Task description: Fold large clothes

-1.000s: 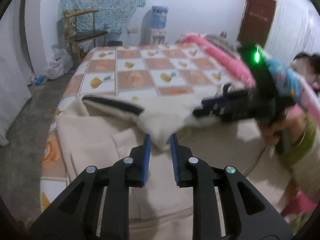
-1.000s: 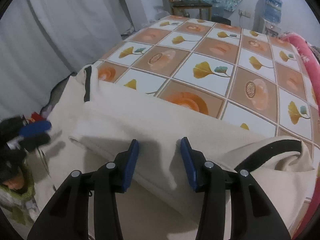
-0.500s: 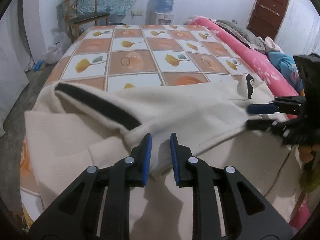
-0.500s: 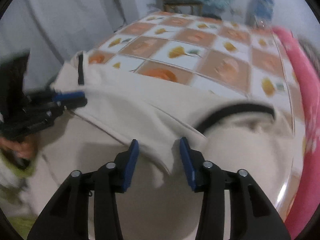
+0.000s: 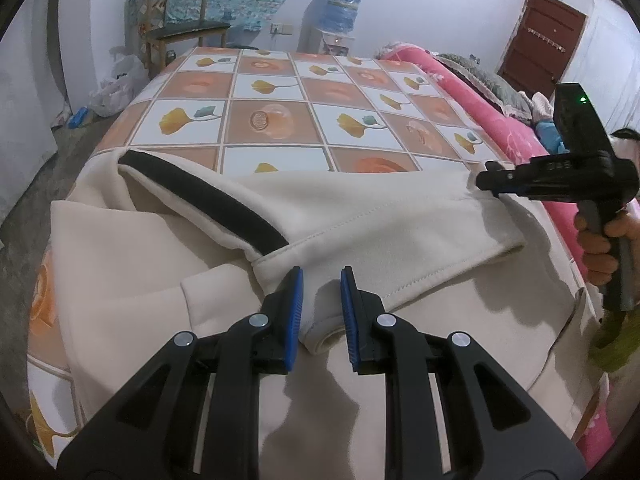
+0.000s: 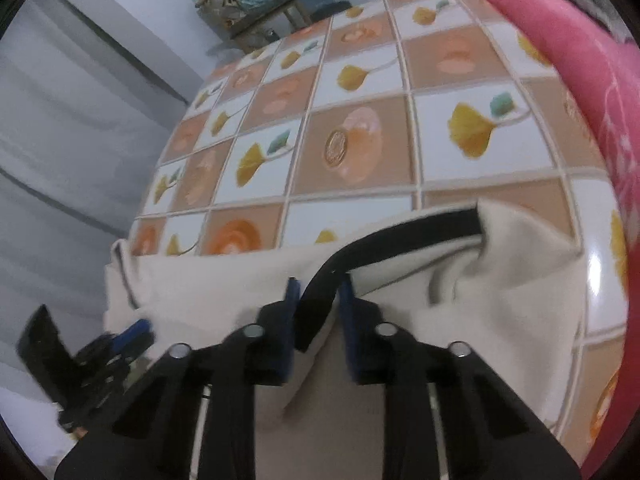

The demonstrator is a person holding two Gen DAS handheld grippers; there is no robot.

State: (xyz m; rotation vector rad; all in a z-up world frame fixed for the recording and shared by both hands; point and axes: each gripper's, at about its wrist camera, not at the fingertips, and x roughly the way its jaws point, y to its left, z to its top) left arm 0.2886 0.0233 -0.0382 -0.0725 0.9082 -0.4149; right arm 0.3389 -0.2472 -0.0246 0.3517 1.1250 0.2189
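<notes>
A large cream garment (image 5: 380, 232) with a black band (image 5: 208, 196) lies spread on the near end of the bed. A folded strip of it runs across from left to right. My left gripper (image 5: 320, 304) is shut on the near edge of that fold, with cloth bunched between its blue pads. At the far right my right gripper (image 5: 490, 180), held by a hand (image 5: 600, 248), grips the fold's other end. In the right wrist view the right gripper (image 6: 318, 304) has its jaws closing on the black band (image 6: 420, 228), which fills the gap between them. The left gripper (image 6: 132, 332) shows at lower left.
The bed sheet (image 5: 304, 100) has orange and white squares with leaf prints. A rolled pink blanket (image 5: 480, 120) lines the bed's right side. Beyond the bed stand a wooden chair (image 5: 180, 28), a water dispenser (image 5: 340, 12) and a brown door (image 5: 540, 40). A pale curtain (image 6: 60, 140) hangs on the left.
My right gripper swept sideways along the garment, rolled, and narrowed its jaws onto the black-banded edge. My left gripper sank a little with the cloth still in it. The fold now lies stretched between both.
</notes>
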